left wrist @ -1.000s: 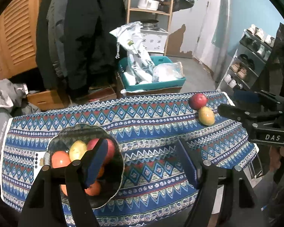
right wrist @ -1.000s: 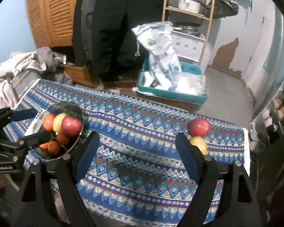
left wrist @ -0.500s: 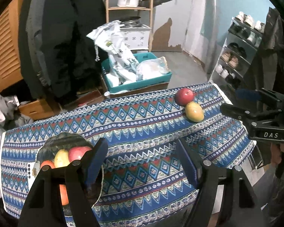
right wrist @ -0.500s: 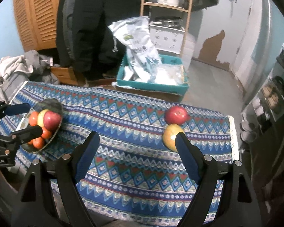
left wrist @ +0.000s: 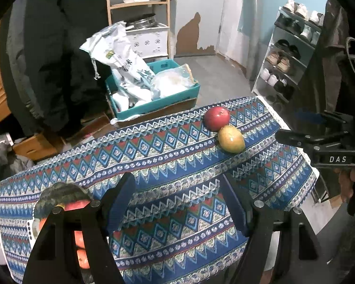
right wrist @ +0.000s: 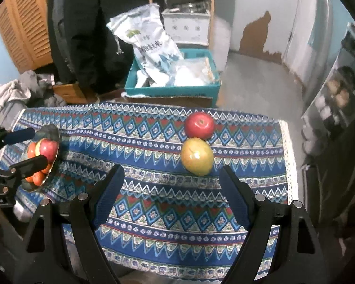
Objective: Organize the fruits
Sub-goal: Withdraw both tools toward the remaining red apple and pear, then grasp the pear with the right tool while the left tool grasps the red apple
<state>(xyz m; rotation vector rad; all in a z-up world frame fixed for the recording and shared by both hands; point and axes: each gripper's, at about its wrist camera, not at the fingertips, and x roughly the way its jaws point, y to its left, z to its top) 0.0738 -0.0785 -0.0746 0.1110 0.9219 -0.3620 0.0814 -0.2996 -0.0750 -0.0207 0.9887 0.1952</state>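
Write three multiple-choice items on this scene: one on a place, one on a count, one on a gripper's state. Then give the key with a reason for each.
1. Where does the mango lie?
A. In the bowl
B. On the cloth, touching the red apple
C. In the teal crate

2. How many fruits lie loose on the cloth, outside the bowl?
A. Two
B. Four
C. None

3. How does the right gripper stand?
A. Shut on the mango
B. Shut on the bowl
C. Open, holding nothing

Key: B, the mango rests against the apple on the cloth; A, only those two lie loose; C, bare cloth shows between its fingers.
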